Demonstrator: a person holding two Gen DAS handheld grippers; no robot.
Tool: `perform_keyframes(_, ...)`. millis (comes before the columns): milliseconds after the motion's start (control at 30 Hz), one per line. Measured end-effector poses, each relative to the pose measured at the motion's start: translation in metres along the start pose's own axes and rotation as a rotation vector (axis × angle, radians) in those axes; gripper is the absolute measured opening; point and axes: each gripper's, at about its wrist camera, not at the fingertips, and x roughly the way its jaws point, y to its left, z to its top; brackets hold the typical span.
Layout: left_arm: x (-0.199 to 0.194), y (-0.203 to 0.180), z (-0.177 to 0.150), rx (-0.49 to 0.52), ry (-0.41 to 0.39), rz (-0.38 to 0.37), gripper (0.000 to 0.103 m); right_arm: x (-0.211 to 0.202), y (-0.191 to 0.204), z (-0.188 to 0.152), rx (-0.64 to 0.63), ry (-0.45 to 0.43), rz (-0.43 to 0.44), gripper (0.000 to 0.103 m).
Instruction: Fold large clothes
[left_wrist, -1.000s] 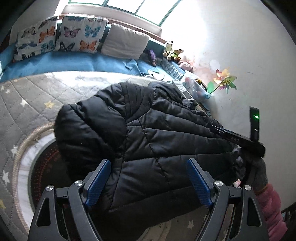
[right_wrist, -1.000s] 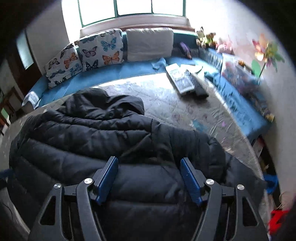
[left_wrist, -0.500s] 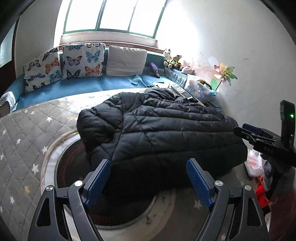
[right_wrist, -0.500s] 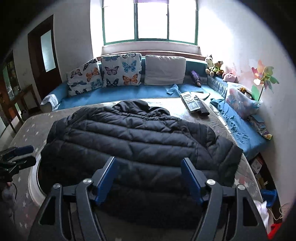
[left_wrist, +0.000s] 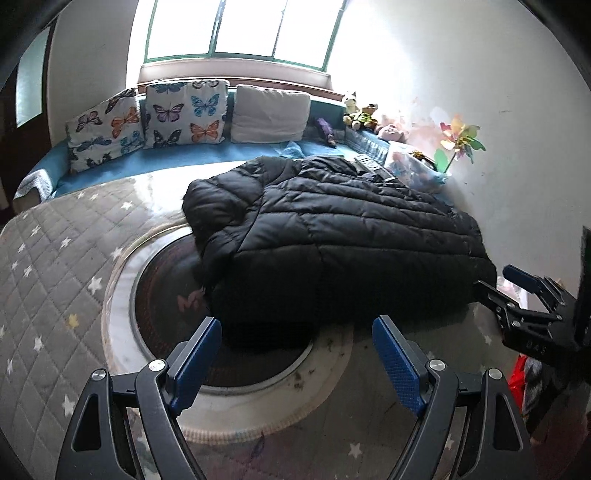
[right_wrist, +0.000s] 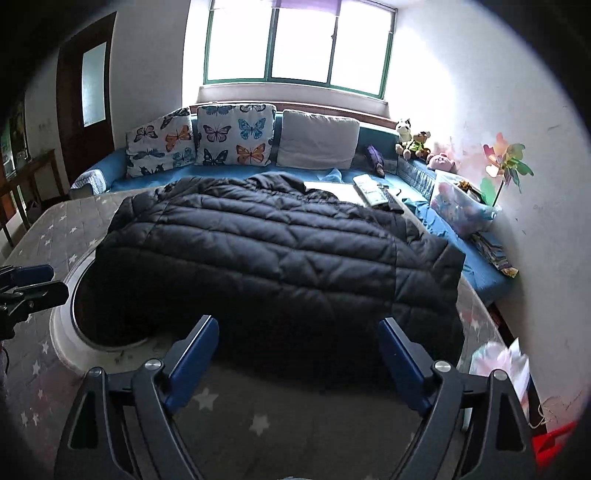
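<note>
A black quilted puffer jacket (left_wrist: 332, 236) (right_wrist: 266, 258) lies spread flat on the grey star-patterned quilt (left_wrist: 55, 280), partly over a round printed ring (left_wrist: 122, 332). My left gripper (left_wrist: 295, 354) hangs open in front of the jacket's near hem, nothing between its blue pads. My right gripper (right_wrist: 295, 350) is held back from the hem too; its jaws are opening and hold nothing. In the left wrist view the right gripper (left_wrist: 517, 291) shows at the right edge. The left gripper (right_wrist: 26, 284) appears at the left edge of the right wrist view.
A blue bench (right_wrist: 155, 177) with butterfly cushions (right_wrist: 236, 133) and a grey cushion (right_wrist: 317, 140) runs under the window. Books and a remote (right_wrist: 373, 190) lie past the jacket's collar. Soft toys (right_wrist: 413, 142), a plastic bag (right_wrist: 461, 210) and a pinwheel (right_wrist: 506, 162) line the right wall.
Both grippers have pulled back and up from the jacket, so it now shows whole. The right gripper's jaws have spread wider. The jacket lies still.
</note>
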Motion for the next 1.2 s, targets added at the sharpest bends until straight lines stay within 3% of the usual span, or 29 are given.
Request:
perform_keyframes(100, -0.005, -0.001, -0.01, 0.01, -0.006, 0.036, 0.089, -0.006, 0.006, -0.007, 0.007, -0.01, -0.032, 0.097)
perform_keyframes(367, -0.014, -0.005, -0.026, 0.017, -0.004, 0.046, 0.089, -0.018, 0.007, -0.023, 0.069, -0.022, -0.062, 0.101)
perform_keyframes(567, -0.016, -0.006, -0.031, 0.019, 0.004, 0.031, 0.089, -0.025, 0.001, -0.026, 0.102, -0.031, -0.06, 0.102)
perform_keyframes(900, -0.023, -0.013, -0.034, 0.057, -0.024, 0.091, 0.089, -0.033, -0.004, -0.03, 0.118, -0.039, -0.056, 0.103)
perform_keyframes(1200, -0.017, -0.015, -0.034, 0.061, -0.005, 0.094, 0.089, -0.034, -0.006, -0.034, 0.123, -0.037, -0.057, 0.103)
